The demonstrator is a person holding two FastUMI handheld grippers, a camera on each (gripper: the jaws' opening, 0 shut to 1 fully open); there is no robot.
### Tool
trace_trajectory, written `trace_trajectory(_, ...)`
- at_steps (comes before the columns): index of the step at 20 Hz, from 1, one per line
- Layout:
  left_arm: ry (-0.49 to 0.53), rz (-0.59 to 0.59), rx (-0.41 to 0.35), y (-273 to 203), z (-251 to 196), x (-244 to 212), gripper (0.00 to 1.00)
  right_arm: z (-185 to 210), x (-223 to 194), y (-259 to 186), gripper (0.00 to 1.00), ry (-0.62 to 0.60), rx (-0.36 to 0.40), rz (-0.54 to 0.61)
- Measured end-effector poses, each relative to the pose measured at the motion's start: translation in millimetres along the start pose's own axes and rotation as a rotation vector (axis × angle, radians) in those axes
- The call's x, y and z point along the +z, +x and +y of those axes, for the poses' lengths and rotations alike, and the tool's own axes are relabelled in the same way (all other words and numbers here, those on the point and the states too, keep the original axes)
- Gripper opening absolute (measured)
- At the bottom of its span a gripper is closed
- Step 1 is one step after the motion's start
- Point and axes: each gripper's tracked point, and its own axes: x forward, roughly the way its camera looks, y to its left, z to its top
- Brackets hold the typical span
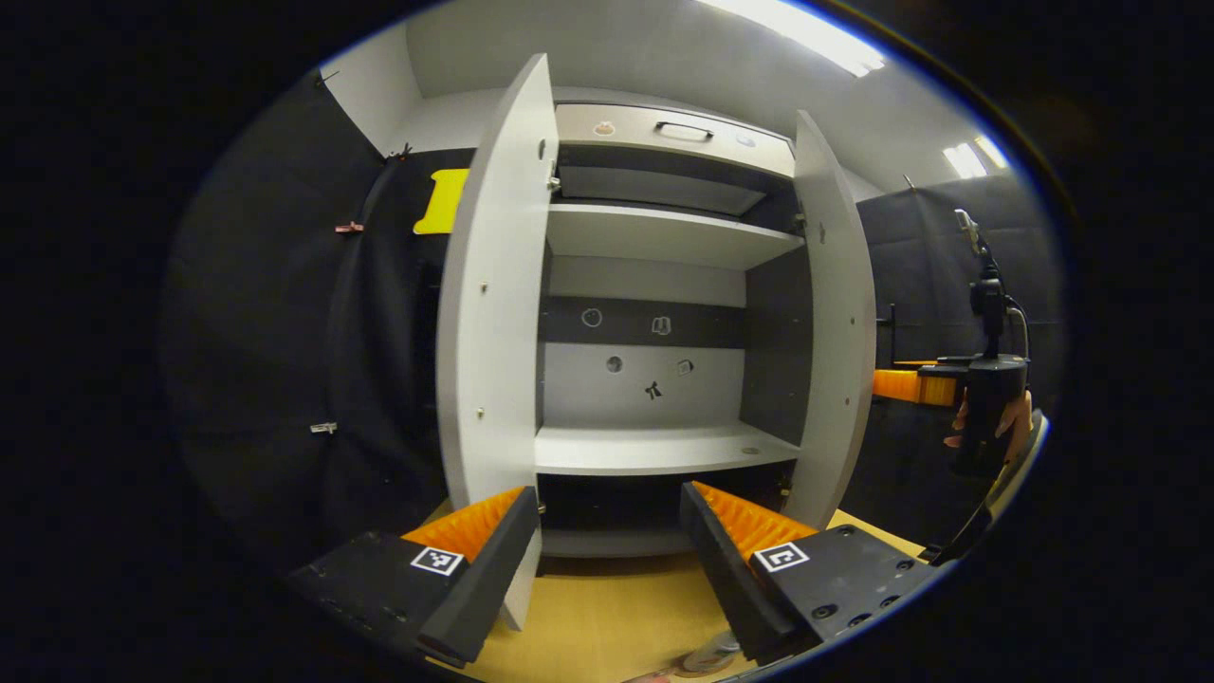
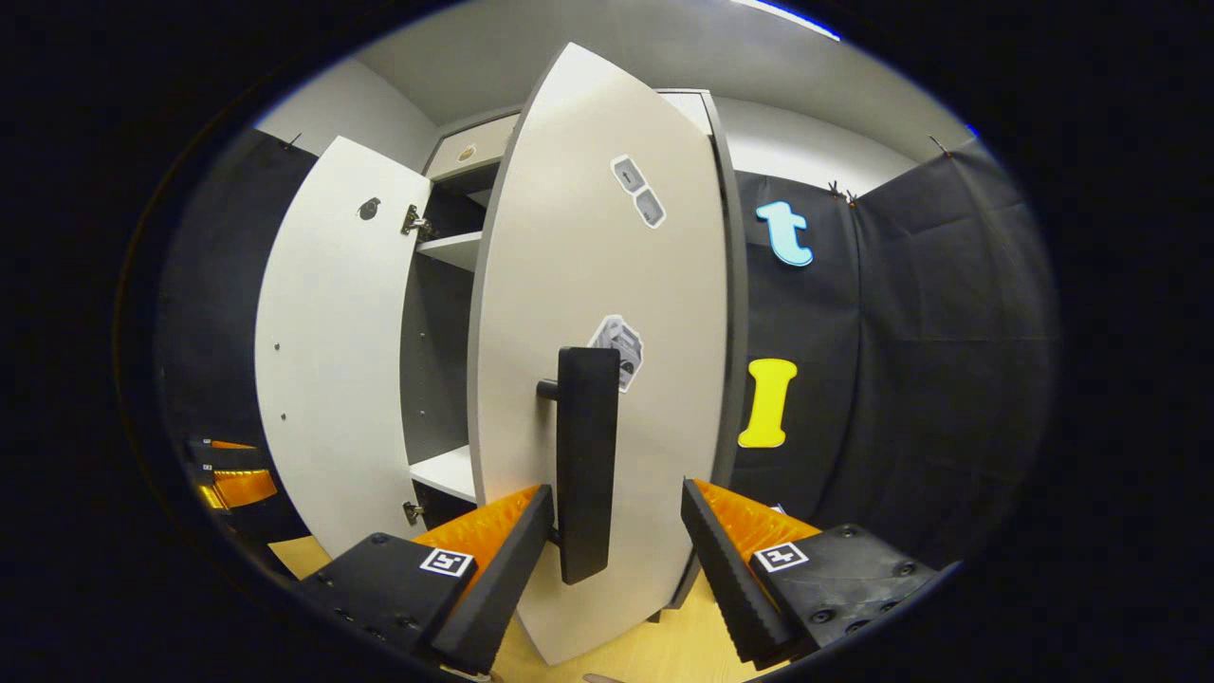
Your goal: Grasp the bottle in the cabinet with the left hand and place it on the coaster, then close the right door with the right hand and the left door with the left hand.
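Between right claw (image 2: 616, 531) fingers: right door (image 2: 588, 313) handle (image 2: 586, 455), claw wide open, gripping nothing; left claw (image 1: 607, 541) likewise open, empty.

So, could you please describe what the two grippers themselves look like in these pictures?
The left gripper and the right gripper are built alike: two wedge-shaped fingers with ribbed inner faces, each on a black block with screws and a small square black-and-white marker. In the left gripper view, the right gripper appears farther off, with a dark handle held by a hand, a small mast on top and a cable.
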Motion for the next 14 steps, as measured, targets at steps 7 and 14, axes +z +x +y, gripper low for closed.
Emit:
trace_trajectory(7, -0.017, -0.029, 0.132, -23.7, 89.9, 13.3, 0.97, 45.0, -7.4, 67.3, 0.89, -0.025, -0.030, -0.012)
trace_trajectory(14, -0.007, -0.034, 0.218, -19.3, 153.3, 25.3, 0.95, 56.5, -10.5, 115.1, 0.93, 0.004, -0.079, -0.030)
